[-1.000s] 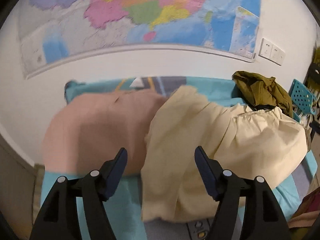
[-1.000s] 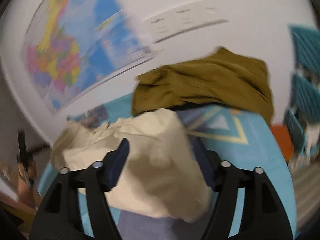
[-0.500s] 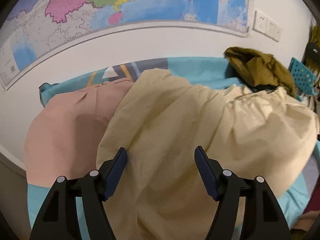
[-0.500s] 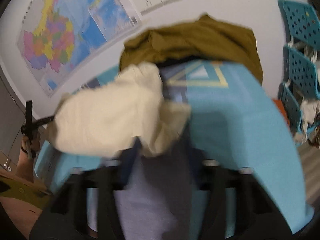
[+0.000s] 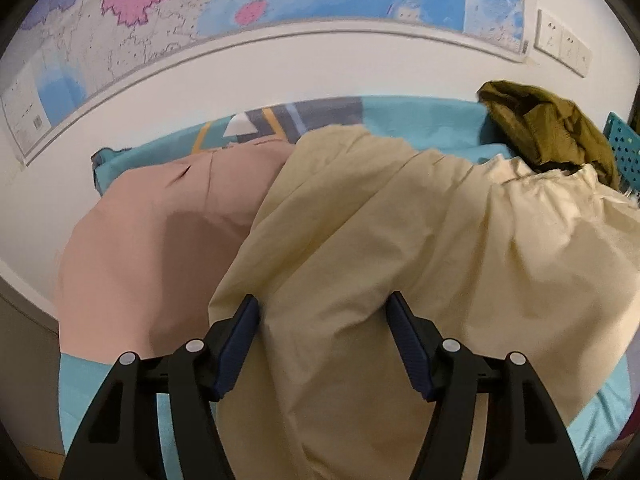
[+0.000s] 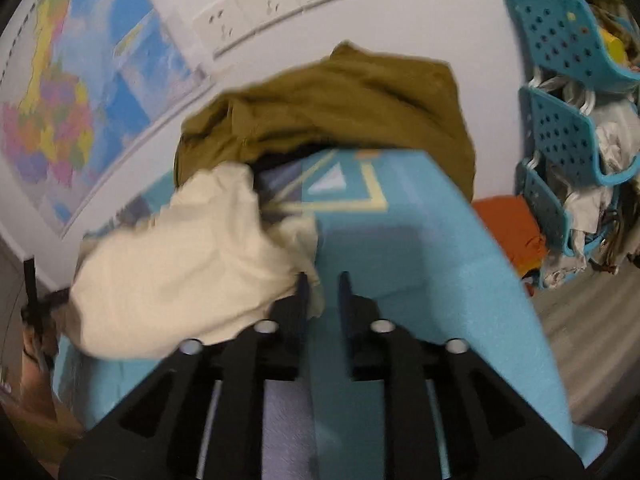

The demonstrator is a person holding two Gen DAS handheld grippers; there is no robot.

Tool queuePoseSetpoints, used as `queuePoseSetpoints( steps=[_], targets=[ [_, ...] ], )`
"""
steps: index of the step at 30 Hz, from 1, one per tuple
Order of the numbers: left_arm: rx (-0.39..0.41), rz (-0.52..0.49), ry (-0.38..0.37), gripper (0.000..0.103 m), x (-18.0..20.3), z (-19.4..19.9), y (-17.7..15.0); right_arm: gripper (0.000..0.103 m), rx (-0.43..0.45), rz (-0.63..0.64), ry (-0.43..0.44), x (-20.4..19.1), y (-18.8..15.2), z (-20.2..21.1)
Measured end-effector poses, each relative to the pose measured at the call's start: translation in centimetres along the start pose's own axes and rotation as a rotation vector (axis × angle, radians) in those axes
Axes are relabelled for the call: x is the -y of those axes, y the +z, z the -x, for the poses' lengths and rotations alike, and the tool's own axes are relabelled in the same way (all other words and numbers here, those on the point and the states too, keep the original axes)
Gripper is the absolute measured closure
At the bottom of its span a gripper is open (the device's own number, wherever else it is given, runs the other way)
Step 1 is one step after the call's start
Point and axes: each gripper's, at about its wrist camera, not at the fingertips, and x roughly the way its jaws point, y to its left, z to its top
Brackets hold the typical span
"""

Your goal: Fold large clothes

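Note:
A large cream garment (image 5: 400,248) lies bunched on the blue-covered table (image 5: 420,120); it also shows in the right wrist view (image 6: 192,264). My left gripper (image 5: 324,320) is open, its fingers astride a fold of the cream cloth near the front edge. My right gripper (image 6: 322,292) has its jaws nearly closed, a narrow gap showing, at the cream garment's right corner; whether cloth is pinched is unclear. A pink garment (image 5: 160,240) lies flat on the left, partly under the cream one.
An olive garment (image 5: 552,128) is heaped at the table's far right by the wall, seen too in the right wrist view (image 6: 340,112). Teal baskets (image 6: 568,80) with clothes stand right of the table. A map (image 5: 240,0) and sockets (image 6: 272,0) are on the wall.
The left gripper moved in over the cream garment, which spread leftward over the pink one. The right gripper's jaws closed from wide open to a narrow gap at the cream garment's corner.

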Motion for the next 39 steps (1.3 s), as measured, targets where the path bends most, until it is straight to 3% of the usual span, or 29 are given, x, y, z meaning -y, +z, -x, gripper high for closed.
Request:
queuePoseSetpoints(
  steps=[1, 3, 4, 5, 9, 10, 11, 13, 14, 16, 18, 20, 22, 25, 27, 28, 29, 31, 32, 35, 36, 39],
  targets=[
    [0.012, -0.005, -0.012, 0.038, 0.1, 0.5, 0.1, 0.081, 0.053, 0.017, -0.014, -0.7, 0.6, 1.0],
    [0.032, -0.005, -0.027, 0.037, 0.2, 1.1, 0.3, 0.067, 0.094, 0.051, 0.062, -2.6, 1.9, 2.0],
    [0.039, -0.003, -0.042, 0.037, 0.1, 1.4, 0.5, 0.052, 0.099, 0.094, 0.094, -4.2, 2.5, 1.9],
    [0.046, -0.003, -0.050, 0.037, 0.2, 1.5, 0.7, 0.048, 0.087, 0.150, 0.111, -6.1, 2.9, 1.4],
    [0.050, -0.031, -0.044, 0.035, 1.0, 0.6, 1.3, 0.049, -0.041, 0.279, 0.154, -10.7, 3.2, -4.0],
    [0.041, -0.031, -0.040, 0.035, 1.2, 0.1, 1.4, 0.053, -0.094, 0.296, 0.163, -11.4, 3.1, -6.2],
    [0.035, -0.030, -0.035, 0.035, 1.2, -0.3, 1.5, 0.066, -0.121, 0.304, 0.144, -11.7, 3.1, -7.6],
    [0.019, -0.033, -0.004, 0.035, 1.3, -1.5, 1.7, 0.069, -0.164, 0.343, 0.049, -12.0, 2.9, -10.8],
    [0.009, -0.031, 0.006, 0.035, 1.2, -2.0, 1.7, 0.067, -0.182, 0.325, 0.014, -11.6, 3.0, -12.3],
    [-0.011, -0.014, 0.004, 0.034, 1.0, -2.5, 1.9, 0.066, -0.201, 0.235, 0.036, -10.8, 3.5, -12.6],
    [0.000, -0.025, -0.001, 0.034, 1.2, -1.9, 1.9, 0.063, -0.153, 0.238, 0.065, -11.8, 3.8, -11.0],
    [0.023, -0.038, -0.036, 0.032, 1.6, -1.0, 2.1, 0.040, -0.109, 0.260, 0.123, -13.4, 4.0, -9.2],
    [0.048, -0.040, -0.104, 0.032, 2.1, 0.0, 2.4, 0.029, -0.105, 0.291, 0.212, -16.0, 4.0, -8.4],
    [0.070, -0.065, -0.197, 0.029, 3.7, 0.7, 3.0, 0.027, -0.171, 0.366, 0.241, -19.6, 3.5, -10.0],
    [0.060, -0.129, -0.227, 0.026, 5.8, 0.3, 3.0, 0.028, -0.224, 0.438, 0.197, -21.4, 2.6, -12.1],
    [0.049, -0.155, -0.236, 0.026, 6.5, 0.0, 3.0, 0.033, -0.263, 0.466, 0.182, -21.9, 1.9, -13.4],
    [0.028, -0.195, -0.233, 0.026, 7.7, -0.7, 2.7, 0.053, -0.280, 0.477, 0.176, -22.2, 1.5, -14.2],
    [-0.013, -0.233, -0.208, 0.027, 9.1, -2.3, 2.4, 0.074, -0.297, 0.514, 0.141, -22.7, 0.7, -15.7],
    [-0.028, -0.237, -0.185, 0.040, 9.4, -3.0, 2.4, 0.090, -0.290, 0.512, 0.151, -22.5, 0.8, -15.8],
    [-0.020, -0.231, -0.103, 0.075, 9.8, -4.3, 2.8, 0.095, -0.181, 0.510, 0.161, -22.6, 2.5, -14.3],
    [-0.020, -0.219, -0.097, 0.080, 9.7, -4.3, 3.2, 0.095, -0.132, 0.497, 0.171, -22.7, 3.2, -13.4],
    [0.021, -0.176, -0.107, 0.081, 9.2, -3.6, 4.6, 0.095, -0.026, 0.475, 0.180, -23.1, 4.8, -12.4]
  ],
)
